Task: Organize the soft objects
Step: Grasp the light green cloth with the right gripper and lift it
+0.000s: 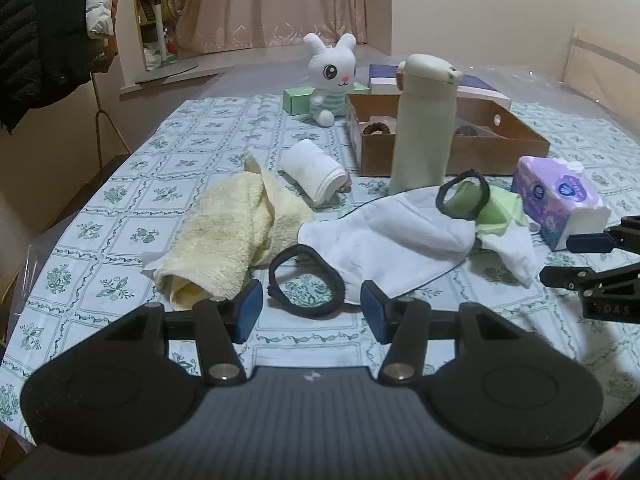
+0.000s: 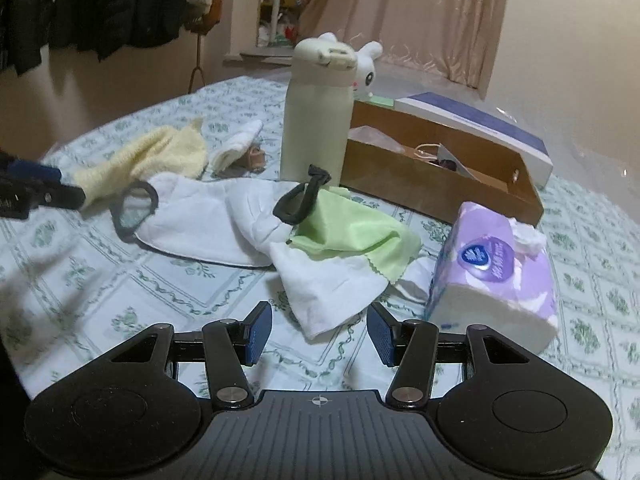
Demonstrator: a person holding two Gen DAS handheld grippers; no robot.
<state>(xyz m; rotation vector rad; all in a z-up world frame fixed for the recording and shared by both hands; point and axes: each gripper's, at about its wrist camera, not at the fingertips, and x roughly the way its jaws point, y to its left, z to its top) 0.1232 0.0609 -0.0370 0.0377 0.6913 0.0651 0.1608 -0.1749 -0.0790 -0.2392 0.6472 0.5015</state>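
Observation:
A black hair band point(image 1: 306, 282) lies on the tablecloth just ahead of my open, empty left gripper point(image 1: 311, 310). A yellow towel point(image 1: 228, 236) lies to its left and a white cloth point(image 1: 384, 232) to its right. A second black band point(image 1: 464, 198) rests on a green cloth point(image 1: 496, 210). A rolled white towel point(image 1: 316, 172) lies behind. In the right wrist view my right gripper point(image 2: 319, 332) is open and empty, just short of a corner of the white cloth point(image 2: 328, 284), with the green cloth point(image 2: 356, 236) and band point(image 2: 300, 200) beyond.
A cream flask point(image 1: 424, 124) stands in front of a brown cardboard box point(image 1: 500, 144). A plush rabbit point(image 1: 332, 76) sits behind, by a green box point(image 1: 298, 100). A purple tissue pack point(image 1: 560, 200) lies at the right, close to my right gripper point(image 1: 588, 264).

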